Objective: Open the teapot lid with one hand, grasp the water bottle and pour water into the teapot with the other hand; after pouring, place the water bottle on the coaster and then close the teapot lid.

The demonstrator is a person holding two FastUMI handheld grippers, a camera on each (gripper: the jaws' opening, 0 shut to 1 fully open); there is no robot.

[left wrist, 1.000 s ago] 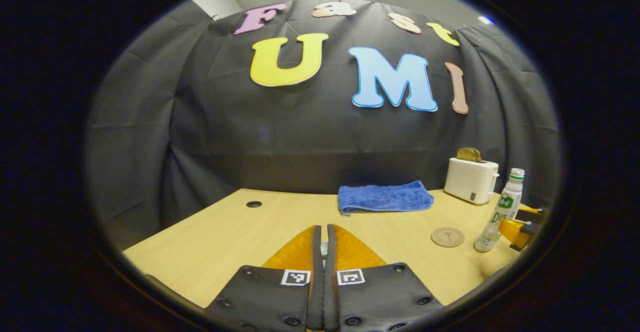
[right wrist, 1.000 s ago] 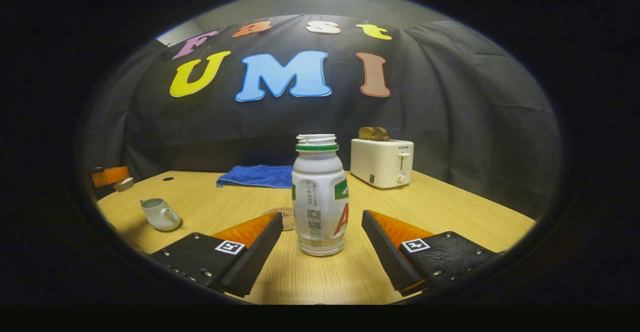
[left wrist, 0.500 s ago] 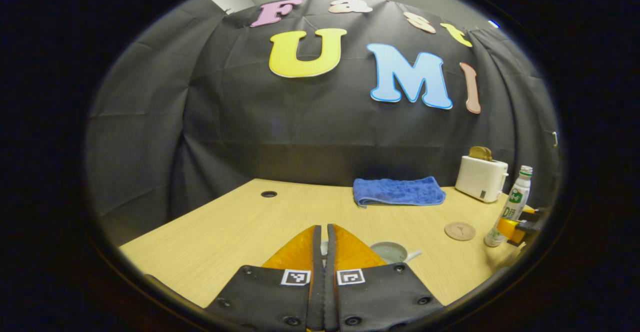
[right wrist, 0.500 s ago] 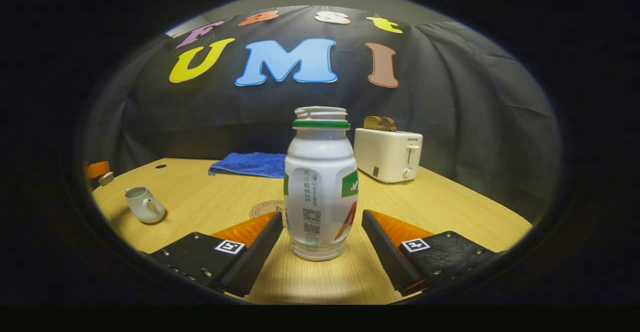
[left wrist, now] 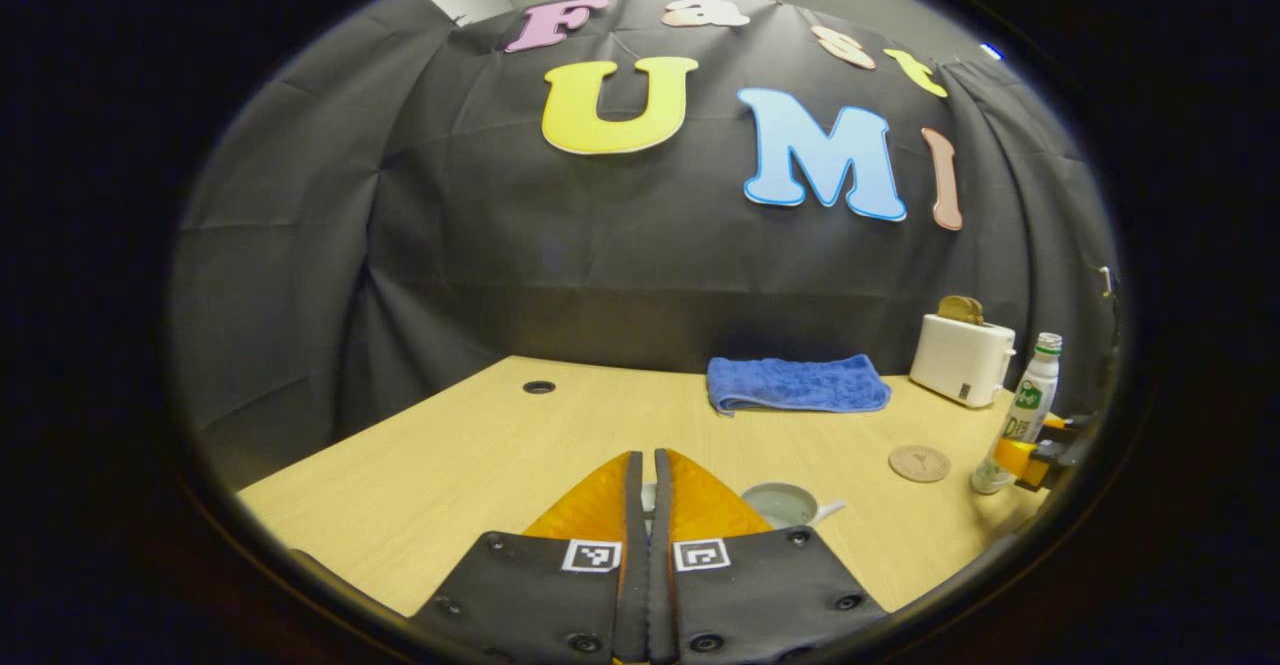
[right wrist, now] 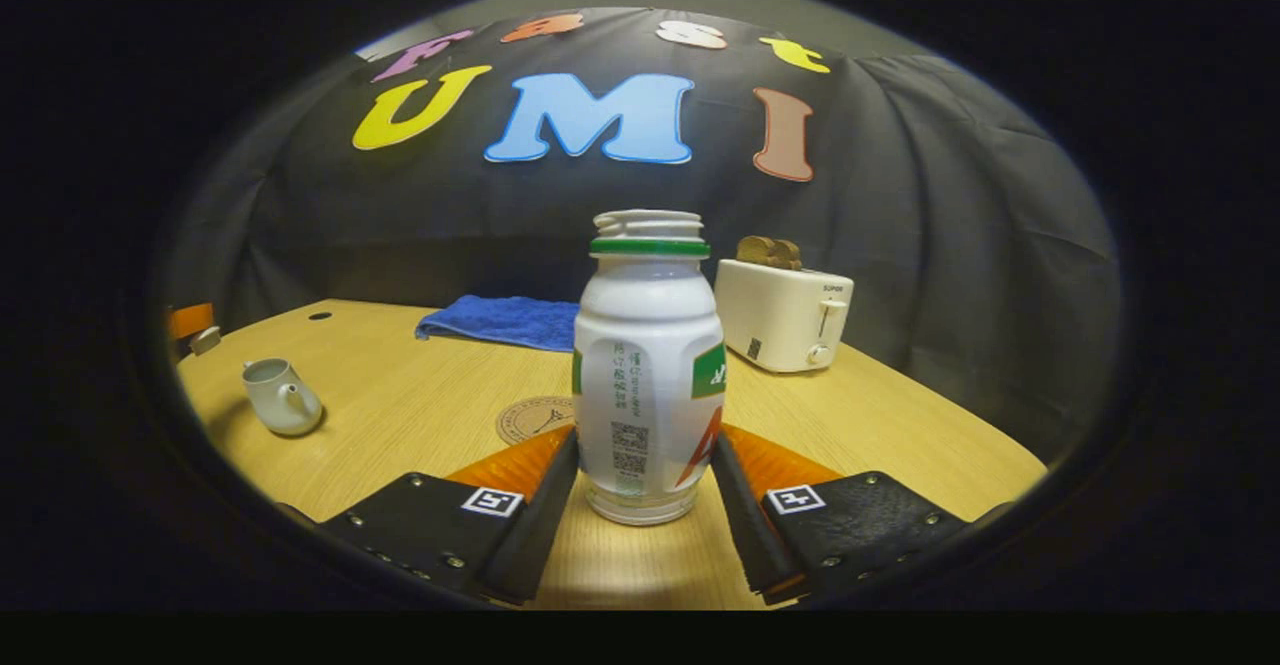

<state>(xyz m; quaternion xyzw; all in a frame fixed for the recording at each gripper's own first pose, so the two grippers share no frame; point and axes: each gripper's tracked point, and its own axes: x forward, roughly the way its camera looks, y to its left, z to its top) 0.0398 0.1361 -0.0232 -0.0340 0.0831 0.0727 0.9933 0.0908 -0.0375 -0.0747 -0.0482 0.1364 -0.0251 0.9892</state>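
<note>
Bottle, white plastic, uncapped with green neck ring [right wrist: 648, 365], frame centre: right gripper [right wrist: 640, 465] pinches its lower body, likely light and slippery; left gripper [left wrist: 646, 485] pressed together, contents unclear.

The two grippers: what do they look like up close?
The left gripper and the right gripper each have two wedge-shaped fingers that taper forward. Every finger carries a small square coded tag and round screw heads near its base.
</note>
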